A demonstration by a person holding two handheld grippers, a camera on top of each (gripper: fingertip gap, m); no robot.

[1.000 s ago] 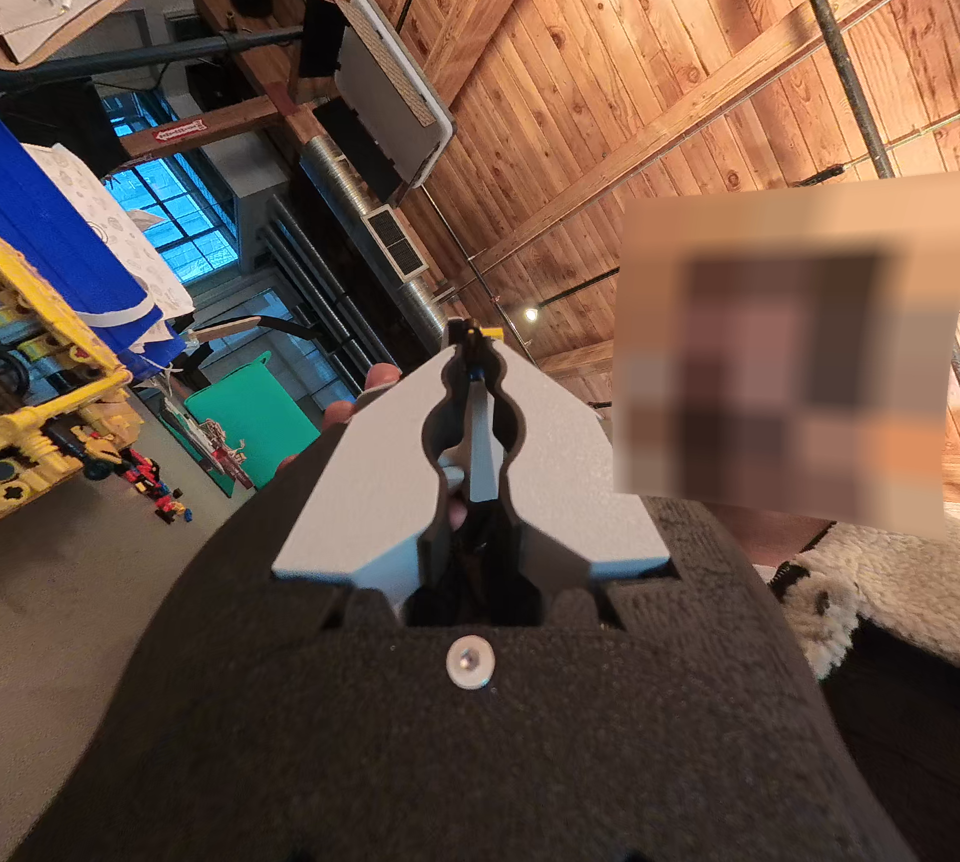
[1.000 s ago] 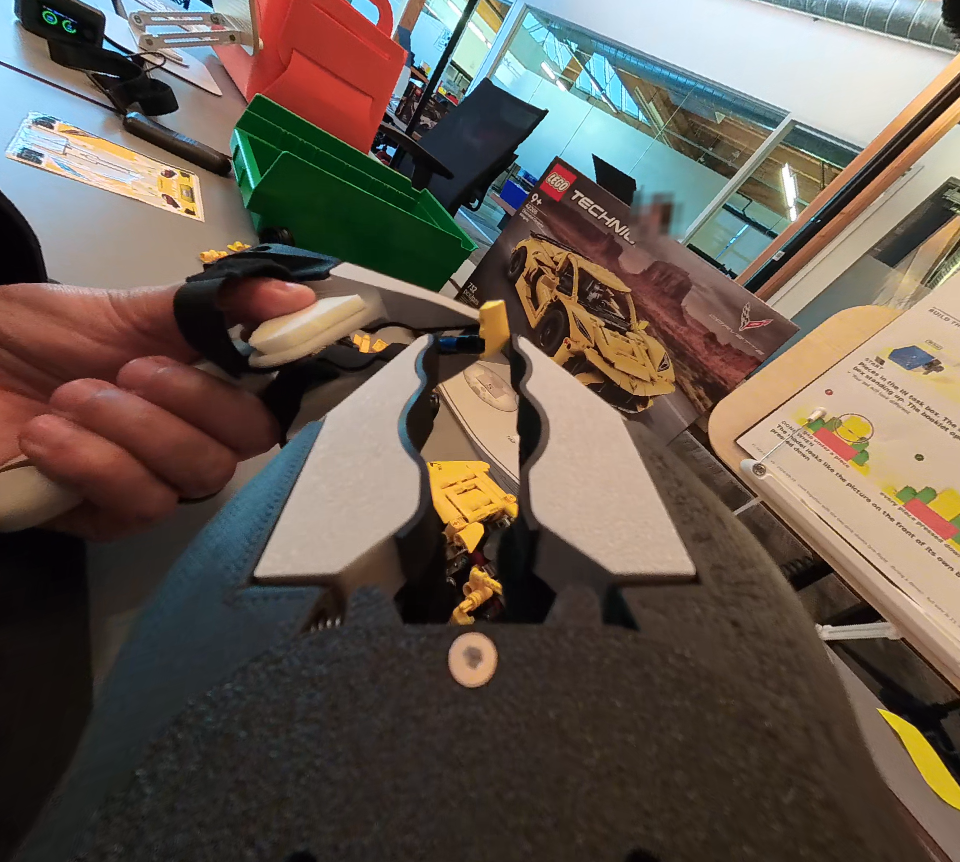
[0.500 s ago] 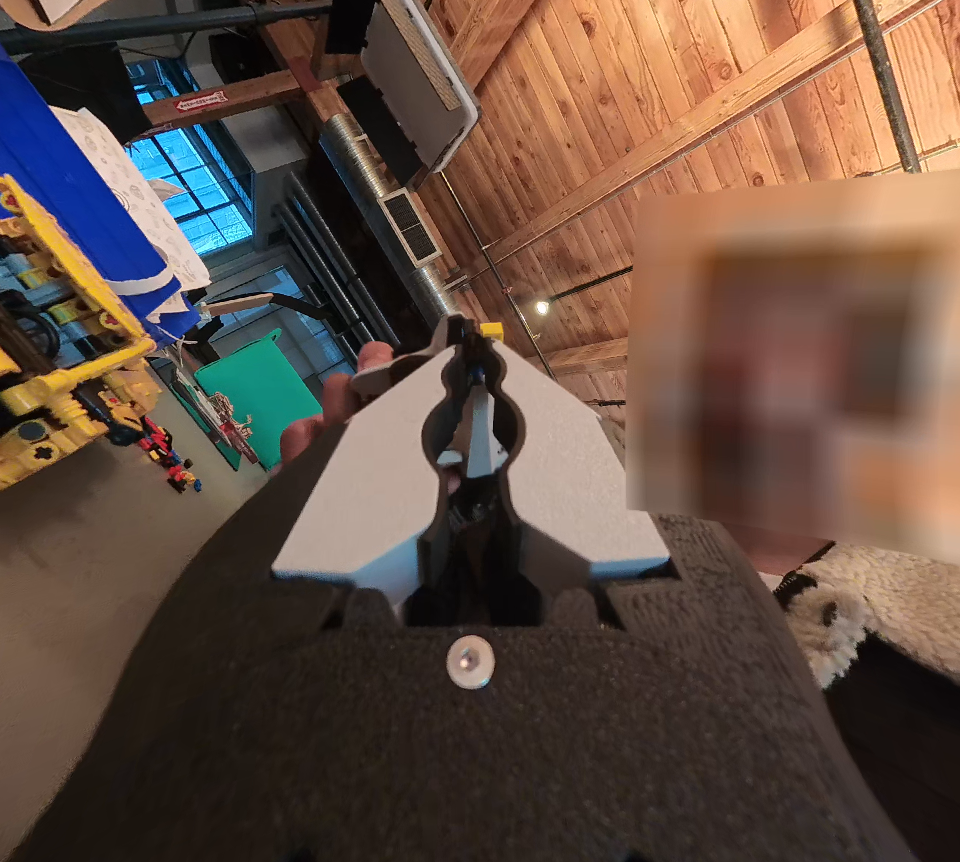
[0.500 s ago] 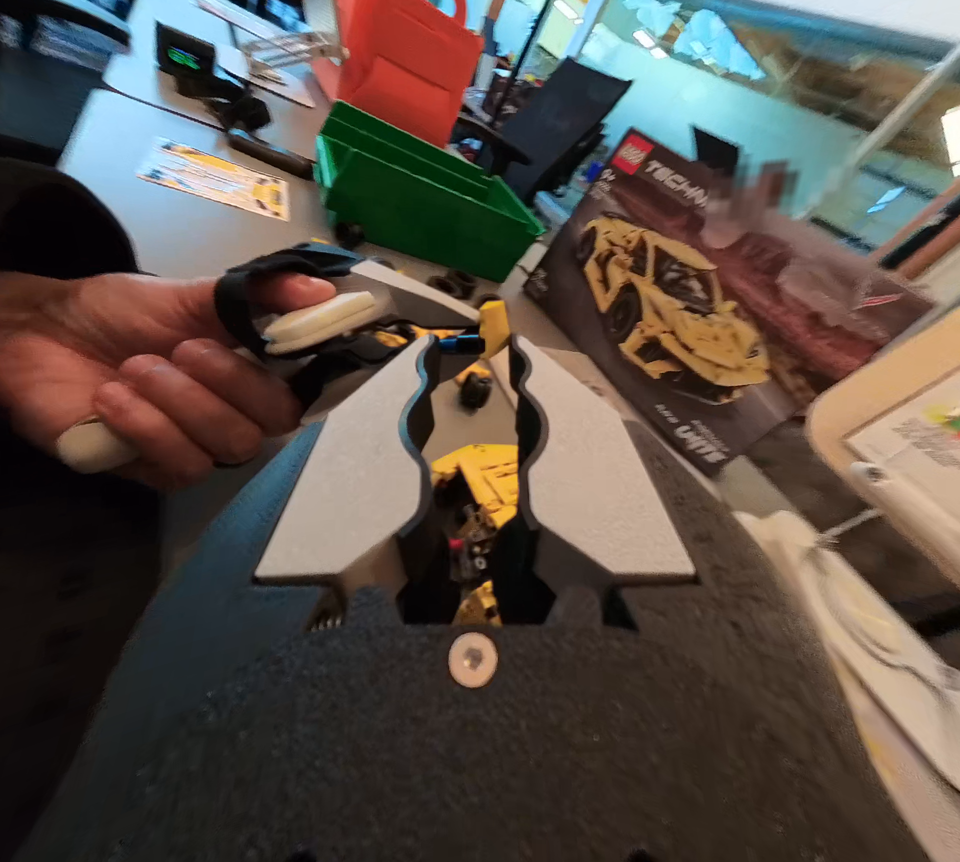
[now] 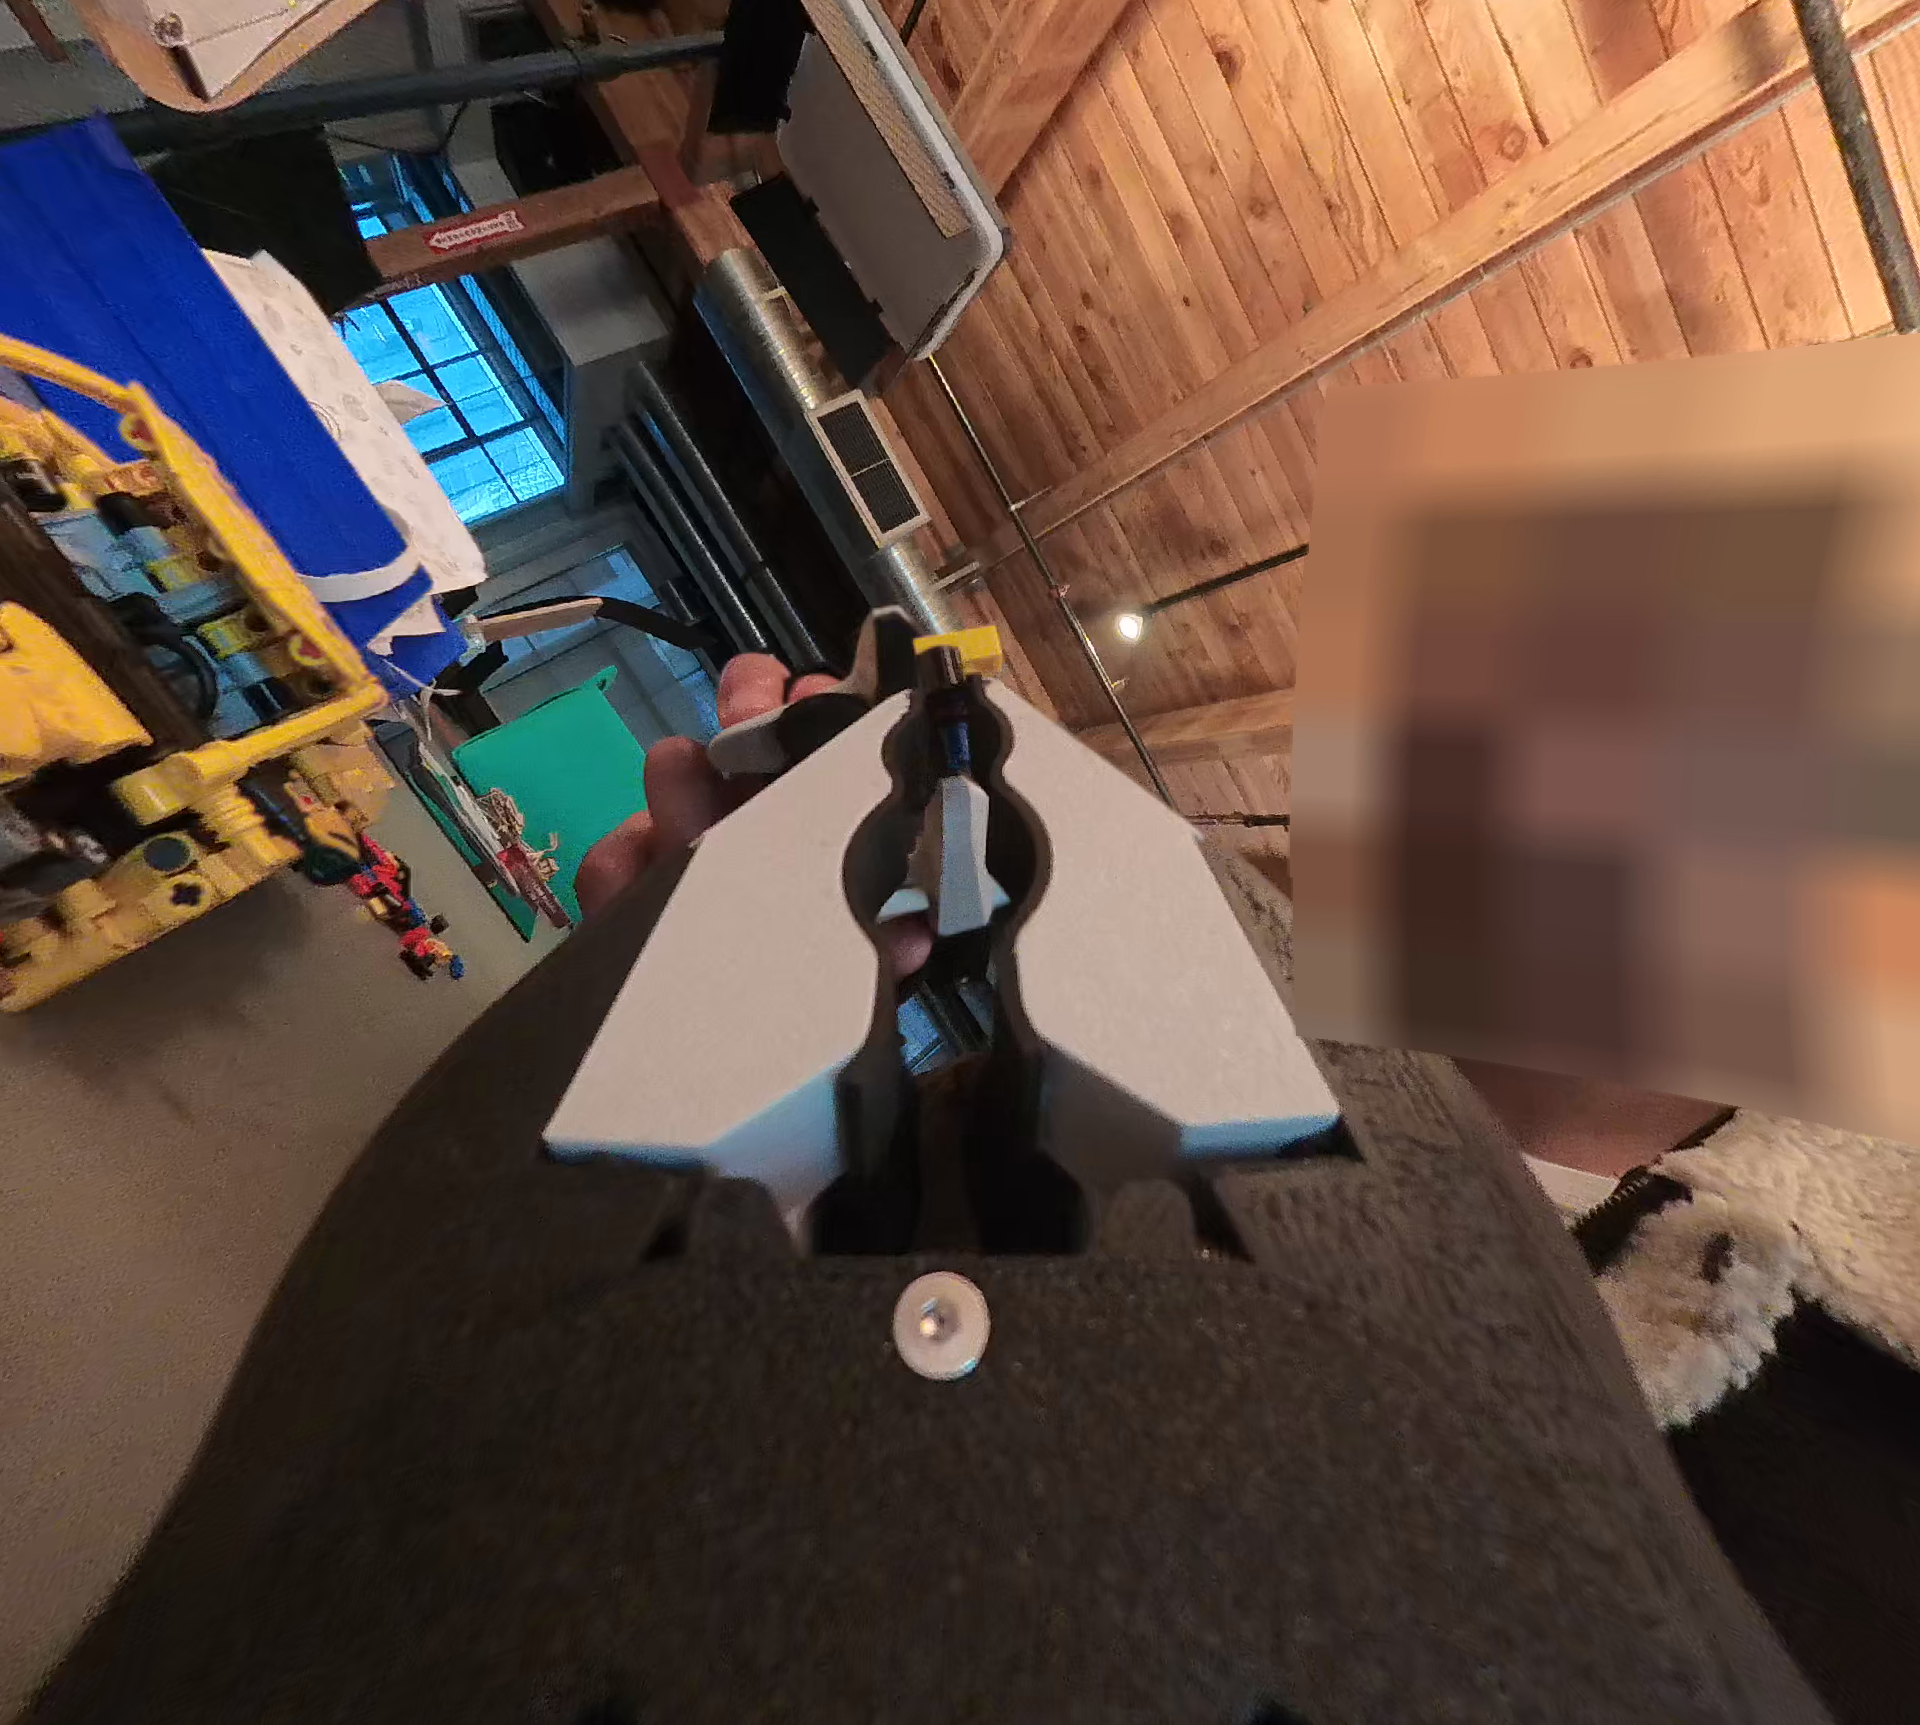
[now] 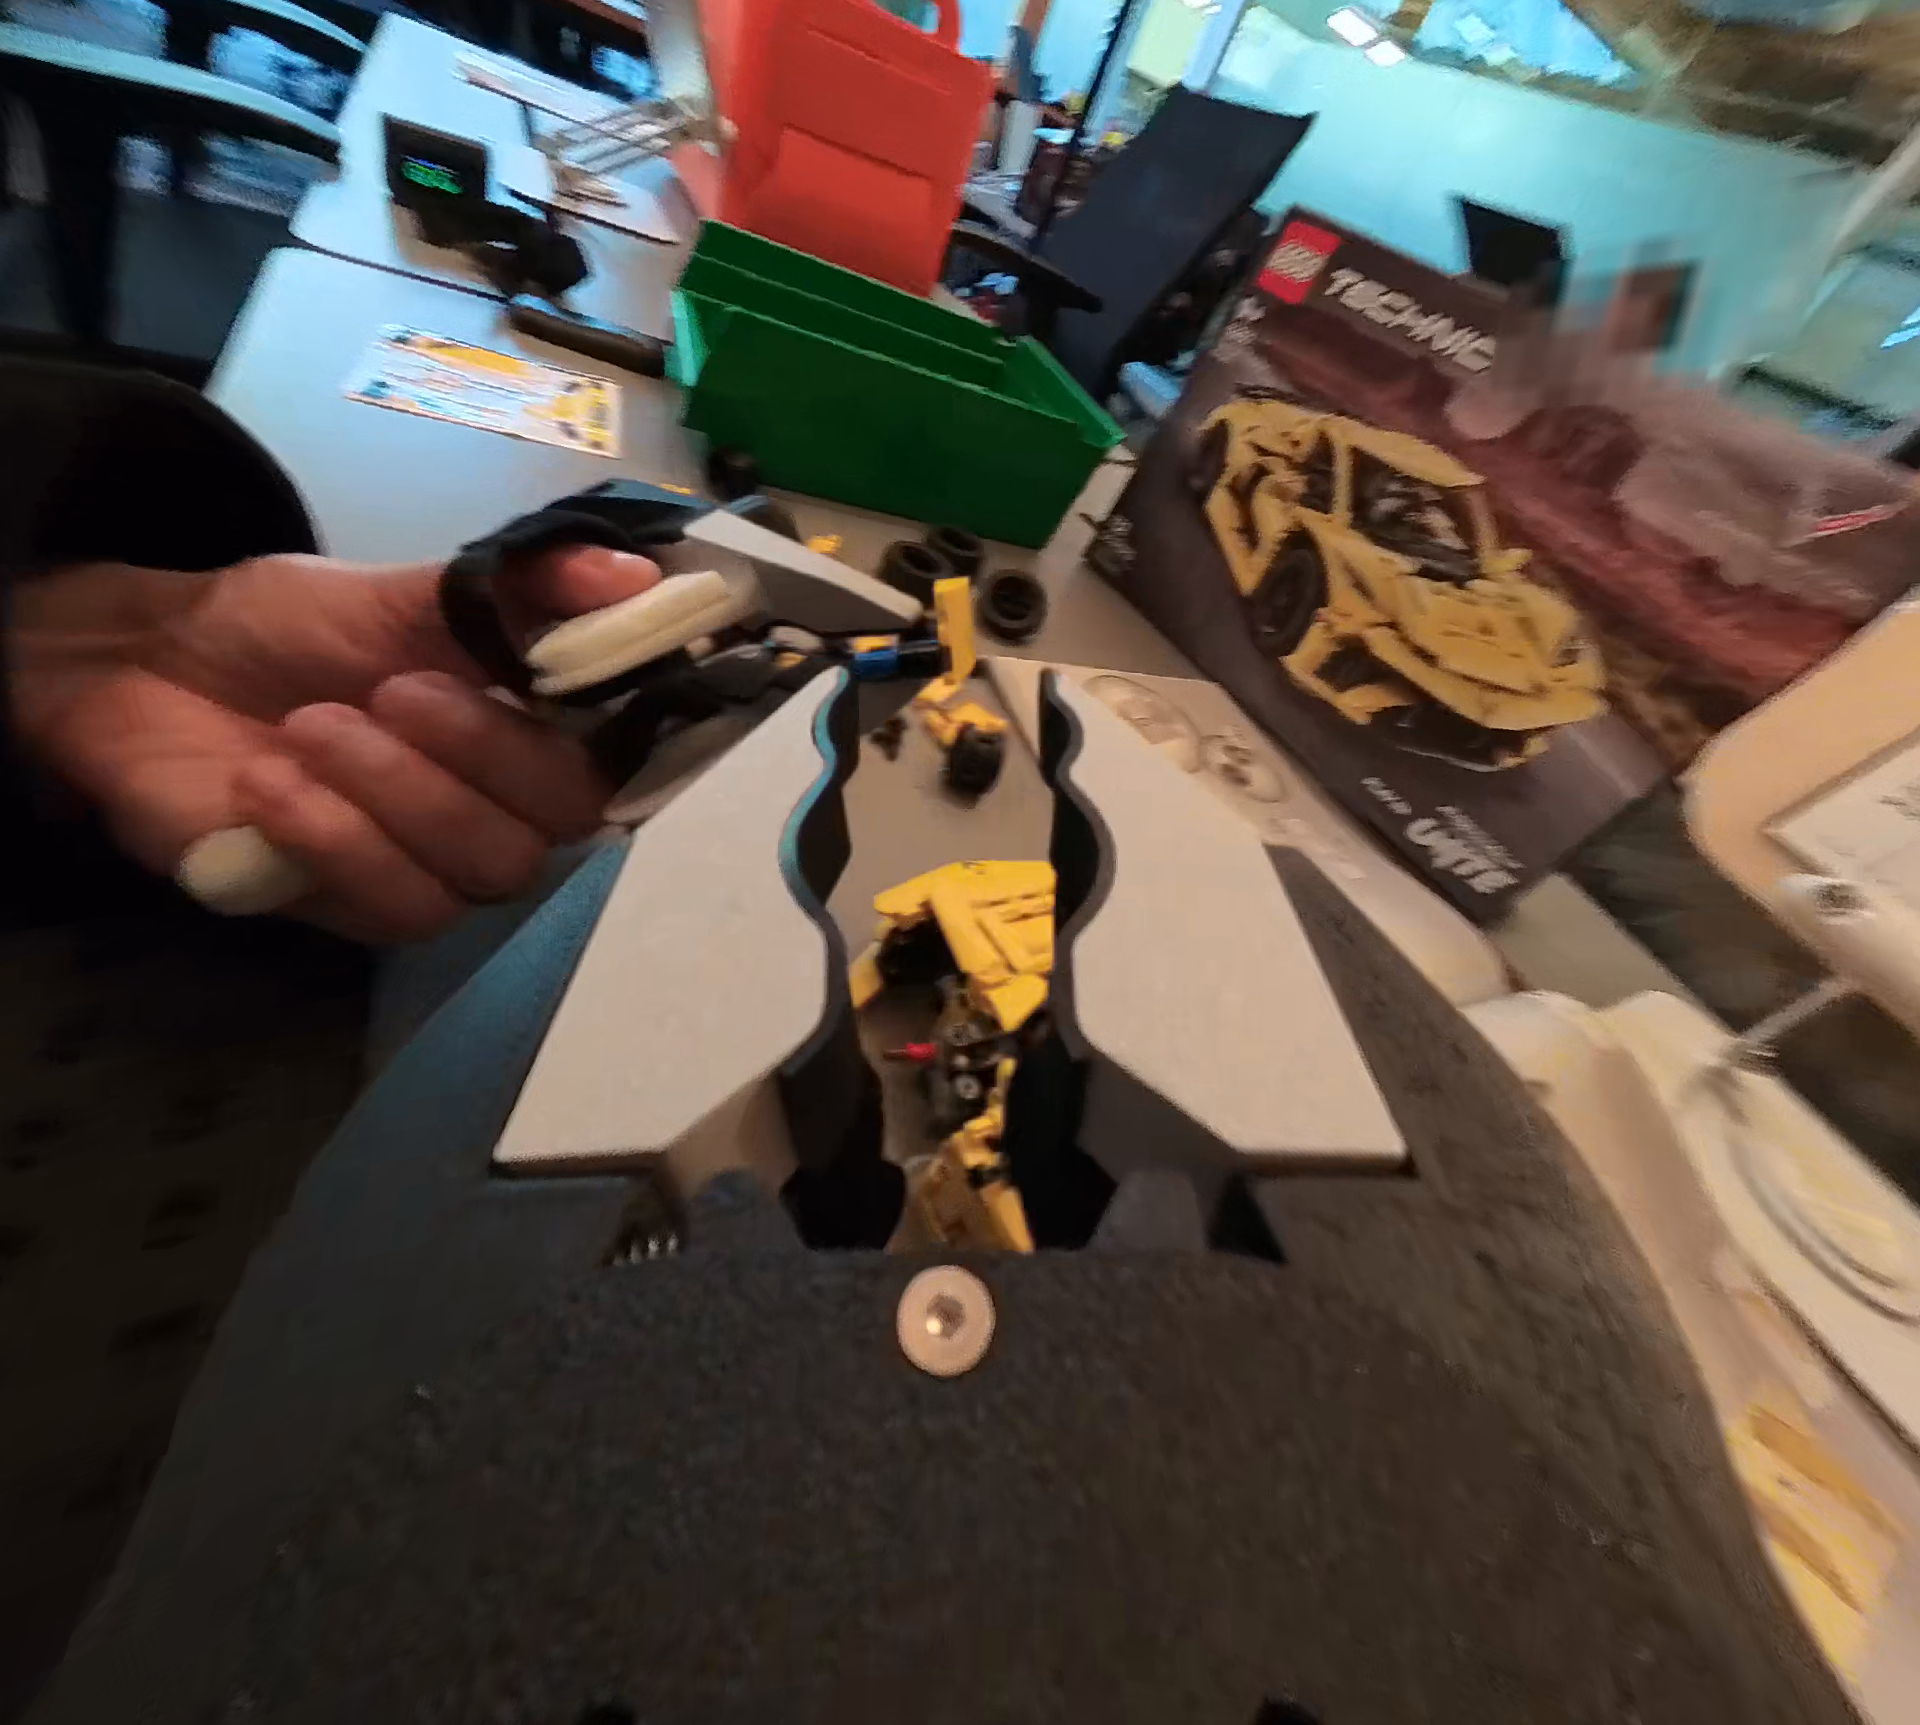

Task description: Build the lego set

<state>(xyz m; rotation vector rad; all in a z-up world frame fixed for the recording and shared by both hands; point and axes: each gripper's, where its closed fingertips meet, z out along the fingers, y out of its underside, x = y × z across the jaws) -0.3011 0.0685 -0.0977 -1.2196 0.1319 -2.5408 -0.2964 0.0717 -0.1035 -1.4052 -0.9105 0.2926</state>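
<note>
The left gripper (image 5: 943, 688) tilts upward toward the wooden ceiling (image 5: 1351, 117), its jaws pinched nearly closed on a small blue pin (image 5: 958, 733) that carries a yellow piece (image 5: 958, 642) at its far end. In the right wrist view the same left gripper (image 6: 914, 636) enters from the left, held in a hand (image 6: 312, 719) with one finger through a black loop. There the pin's long axis runs roughly level, pointing right, and the yellow piece stands upright across it, just above and beyond the right gripper's tips.

The right gripper (image 6: 948, 701) is held apart at a moderate width with nothing between its jaws, angled down toward the grey bench (image 6: 436, 470). Below it on the bench sits the partly built yellow car (image 6: 971, 948), its length seemingly running away from the camera, though motion blur makes that uncertain. Loose black tyres (image 6: 935, 558) lie just beyond.

Farther back, the set's box (image 6: 1403, 595) leans upright with a printed yellow car and a red logo patch at its top corner. A green bin (image 6: 883, 418) stands in front of a red carrier (image 6: 842, 106), and a printed sheet (image 6: 488, 392) lies flat to their left.
</note>
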